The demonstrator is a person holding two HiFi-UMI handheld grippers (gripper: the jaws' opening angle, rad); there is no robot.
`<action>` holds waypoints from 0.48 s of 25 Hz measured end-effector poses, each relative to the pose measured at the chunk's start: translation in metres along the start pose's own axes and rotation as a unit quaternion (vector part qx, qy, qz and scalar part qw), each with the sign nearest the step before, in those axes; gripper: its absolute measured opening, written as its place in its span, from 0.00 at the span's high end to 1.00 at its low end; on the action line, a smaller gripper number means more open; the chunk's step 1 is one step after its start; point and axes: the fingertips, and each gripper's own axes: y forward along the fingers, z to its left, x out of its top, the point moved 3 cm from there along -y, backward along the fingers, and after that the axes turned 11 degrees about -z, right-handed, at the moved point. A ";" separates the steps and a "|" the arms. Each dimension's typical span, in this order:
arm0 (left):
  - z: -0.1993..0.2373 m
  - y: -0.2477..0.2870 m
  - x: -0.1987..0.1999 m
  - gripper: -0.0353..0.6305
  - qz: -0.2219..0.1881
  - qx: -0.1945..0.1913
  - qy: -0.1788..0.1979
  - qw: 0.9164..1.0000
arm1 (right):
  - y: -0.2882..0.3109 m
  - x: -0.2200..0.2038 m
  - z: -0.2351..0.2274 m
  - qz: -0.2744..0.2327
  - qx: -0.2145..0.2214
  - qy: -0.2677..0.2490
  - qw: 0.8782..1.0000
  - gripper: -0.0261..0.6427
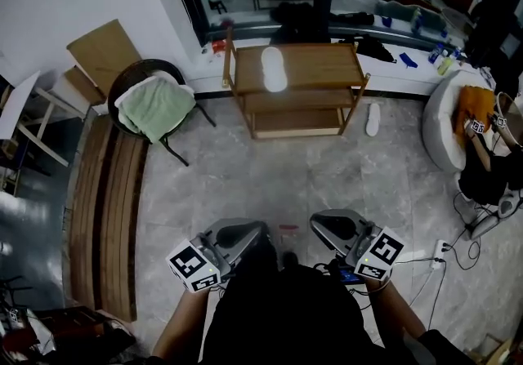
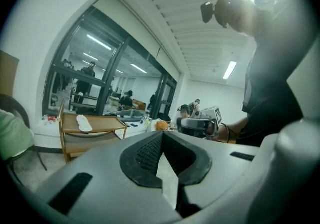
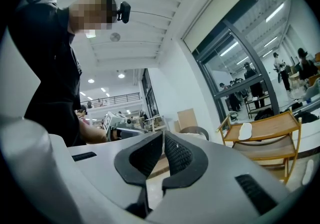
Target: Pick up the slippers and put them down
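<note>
In the head view I held the left gripper (image 1: 239, 233) and the right gripper (image 1: 337, 226) low by my body. One slipper (image 1: 274, 69) lay on top of the far wooden shelf (image 1: 327, 68) and the other slipper (image 1: 373, 119) on the floor just right of it. The left gripper view, then the right gripper view, showed the jaws closed together on nothing, a waiting pose, I judge; only the chair (image 1: 131, 77) stood far left, off the path.
</note>
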 end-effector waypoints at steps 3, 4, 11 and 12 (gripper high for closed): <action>0.020 -0.001 0.000 0.94 -0.005 0.011 -0.003 1.000 | 0.009 -0.001 -0.015 0.002 -0.007 -0.002 1.000 0.92; 0.029 0.000 0.001 0.94 -0.007 0.014 -0.005 1.000 | 0.013 0.000 -0.022 0.002 -0.011 -0.004 1.000 0.92; 0.096 0.017 0.008 0.94 -0.016 0.017 -0.019 1.000 | 0.041 -0.002 -0.072 0.012 -0.046 -0.003 0.999 0.92; 0.107 0.021 0.010 0.94 -0.016 0.015 -0.019 1.000 | 0.048 -0.003 -0.079 0.014 -0.048 -0.001 0.999 0.92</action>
